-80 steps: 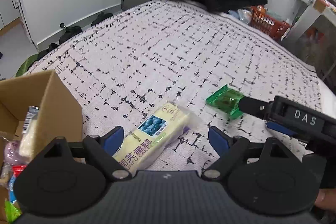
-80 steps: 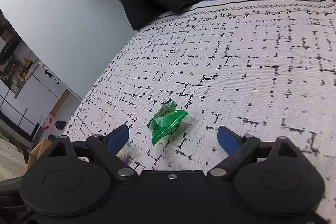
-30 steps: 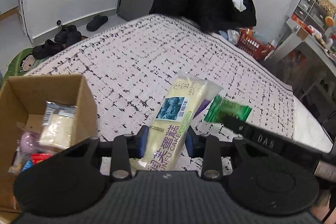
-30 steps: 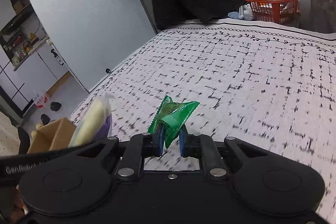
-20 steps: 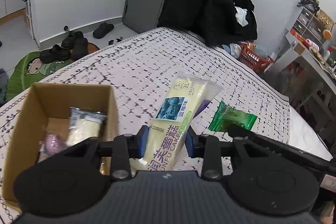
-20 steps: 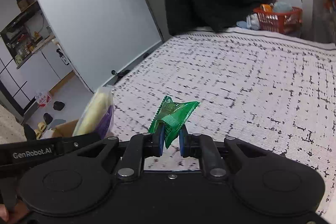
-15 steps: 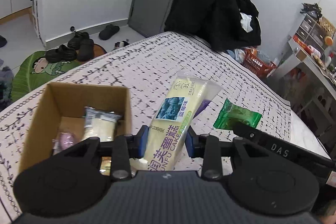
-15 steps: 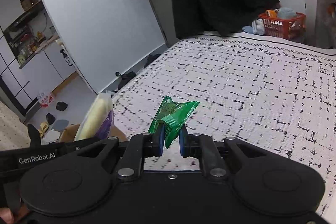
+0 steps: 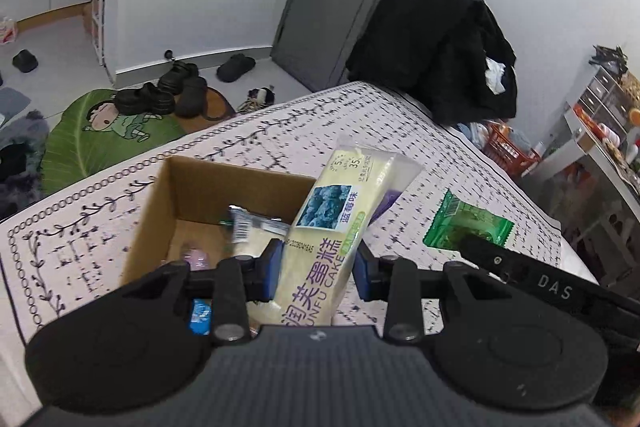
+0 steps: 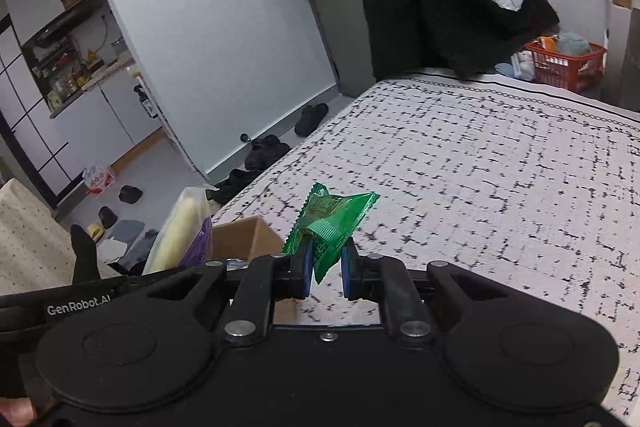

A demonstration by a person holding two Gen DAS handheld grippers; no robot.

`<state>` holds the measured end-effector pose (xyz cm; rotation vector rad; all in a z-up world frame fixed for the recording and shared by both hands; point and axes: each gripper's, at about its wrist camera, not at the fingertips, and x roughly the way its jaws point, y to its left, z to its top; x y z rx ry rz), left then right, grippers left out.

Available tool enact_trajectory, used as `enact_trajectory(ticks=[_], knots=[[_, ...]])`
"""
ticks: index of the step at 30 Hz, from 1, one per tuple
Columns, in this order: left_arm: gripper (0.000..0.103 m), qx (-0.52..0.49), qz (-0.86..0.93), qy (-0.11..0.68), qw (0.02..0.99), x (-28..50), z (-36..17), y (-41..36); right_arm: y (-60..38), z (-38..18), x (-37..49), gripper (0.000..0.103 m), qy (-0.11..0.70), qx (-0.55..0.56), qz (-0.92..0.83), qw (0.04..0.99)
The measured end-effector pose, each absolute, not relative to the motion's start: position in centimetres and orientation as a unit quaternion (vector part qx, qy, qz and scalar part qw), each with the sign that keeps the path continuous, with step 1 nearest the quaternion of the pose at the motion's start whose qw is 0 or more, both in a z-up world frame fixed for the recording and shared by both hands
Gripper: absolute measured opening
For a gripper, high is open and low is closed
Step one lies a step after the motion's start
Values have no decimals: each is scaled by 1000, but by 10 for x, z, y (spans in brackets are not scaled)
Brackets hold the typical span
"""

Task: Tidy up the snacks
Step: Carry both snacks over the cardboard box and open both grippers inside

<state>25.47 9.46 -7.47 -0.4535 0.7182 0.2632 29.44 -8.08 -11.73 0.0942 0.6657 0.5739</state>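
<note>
My left gripper (image 9: 318, 269) is shut on a long pale-yellow cake packet (image 9: 340, 223) with a blueberry picture, held up above the bed at the right edge of an open cardboard box (image 9: 160, 203). The box holds several wrapped snacks (image 9: 248, 227). My right gripper (image 10: 324, 269) is shut on a small green snack packet (image 10: 334, 217), also in the air. In the left wrist view that green packet (image 9: 468, 227) shows to the right, on the tip of the other gripper. The right wrist view shows the yellow packet (image 10: 180, 231) and a box corner (image 10: 244, 239) at lower left.
The box stands on a bed cover (image 10: 500, 179) with a black grid pattern, near its edge. Beyond the edge lie shoes (image 9: 176, 95) and a green mat (image 9: 100, 139) on the floor. A black coat (image 10: 448, 7) hangs past the far end, beside a red basket (image 10: 568, 63).
Both grippers closed on their packets, lifted them off the bed and carried them toward the box. The box has come more fully into the left wrist view, now below the yellow packet.
</note>
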Motion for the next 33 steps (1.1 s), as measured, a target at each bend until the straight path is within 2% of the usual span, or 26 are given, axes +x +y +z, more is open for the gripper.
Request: enact_trajectory(ticks=[24,30,33], knots=[[37,-283,168,353,876,228,-116,155,-10,-124,270,14,335,8,312,889],[39,-290,179,355,870,225,-119,162,7,-127,270,14,337,3,318,886],[44,-291,183,352,871,222,-115,166,16,-126,270,14,336,1,326,884]])
